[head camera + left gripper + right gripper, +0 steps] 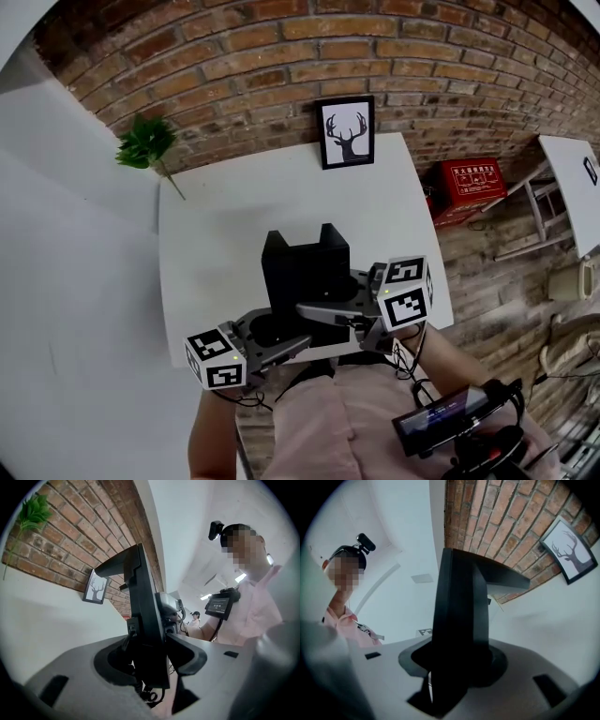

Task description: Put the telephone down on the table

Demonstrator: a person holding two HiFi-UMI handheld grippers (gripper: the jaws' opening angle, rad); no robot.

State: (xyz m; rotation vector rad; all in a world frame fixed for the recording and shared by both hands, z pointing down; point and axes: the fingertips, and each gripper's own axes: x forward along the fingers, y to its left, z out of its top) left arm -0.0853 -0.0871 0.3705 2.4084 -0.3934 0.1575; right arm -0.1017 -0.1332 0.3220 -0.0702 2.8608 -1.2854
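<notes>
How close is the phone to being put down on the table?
Done: both the left gripper and right gripper have their jaws shut on the phone. In hand: it seems held above the near edge of the table. Left: lower it, then let go.

Deer pic [346, 132], green sprig [145, 142], red box [469, 186]

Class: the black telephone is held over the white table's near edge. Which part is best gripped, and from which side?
Grip the telephone by its thin side panels, low down, coming in level from both sides. Its body is wide and stands upright, so one grip per side keeps it balanced; the left hand-held gripper and right hand-held gripper are clamped there now.
</notes>
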